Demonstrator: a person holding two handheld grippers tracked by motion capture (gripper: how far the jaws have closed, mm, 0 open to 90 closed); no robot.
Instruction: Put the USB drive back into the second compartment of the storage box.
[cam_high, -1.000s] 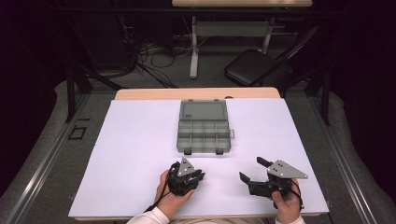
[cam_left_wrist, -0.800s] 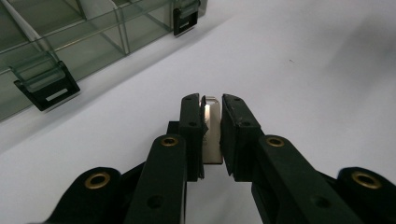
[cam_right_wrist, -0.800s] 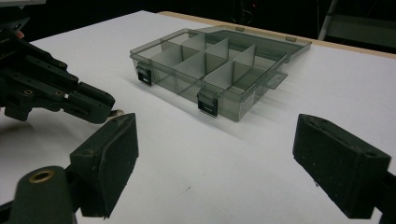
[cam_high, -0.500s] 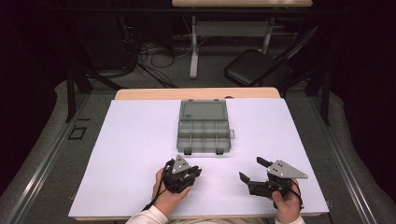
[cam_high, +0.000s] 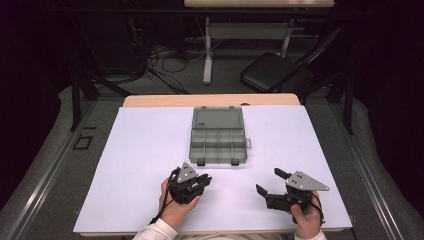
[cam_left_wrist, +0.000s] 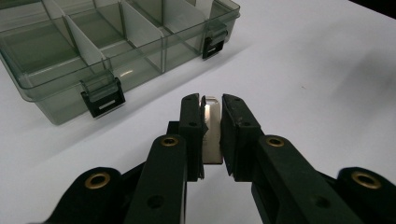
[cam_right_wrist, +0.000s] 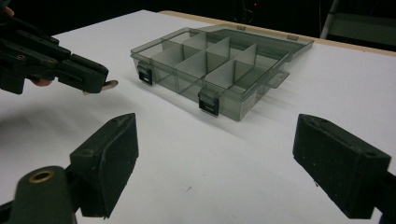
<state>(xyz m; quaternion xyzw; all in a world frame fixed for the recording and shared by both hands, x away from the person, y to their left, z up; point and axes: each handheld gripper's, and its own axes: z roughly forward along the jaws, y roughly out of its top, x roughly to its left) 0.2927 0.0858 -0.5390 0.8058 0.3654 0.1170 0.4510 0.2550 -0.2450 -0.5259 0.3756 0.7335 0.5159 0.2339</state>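
Writing: none legible on the organizer box (cam_high: 219, 136) or on either gripper. The box, smoky clear plastic with dividers and two black front latches, lies open at table centre on the white sheet (cam_high: 130, 165), lid folded flat toward the far edge; its long axis runs away from me, latches facing me. My left gripper (cam_left_wrist: 211, 135) has its jaws drawn narrow onto a small flat metal piece (cam_left_wrist: 212, 133), thin and silvery, standing on edge between the pads, long axis along the jaws, tip pointing forward toward the box. In the right gripper view that tip (cam_right_wrist: 110, 84) pokes just past the left jaws. Its lower end is hidden between the pads, so I cannot identify it. My right gripper (cam_right_wrist: 224, 163) is spread wide, holding nothing, near the sheet's front edge, well apart from the box.
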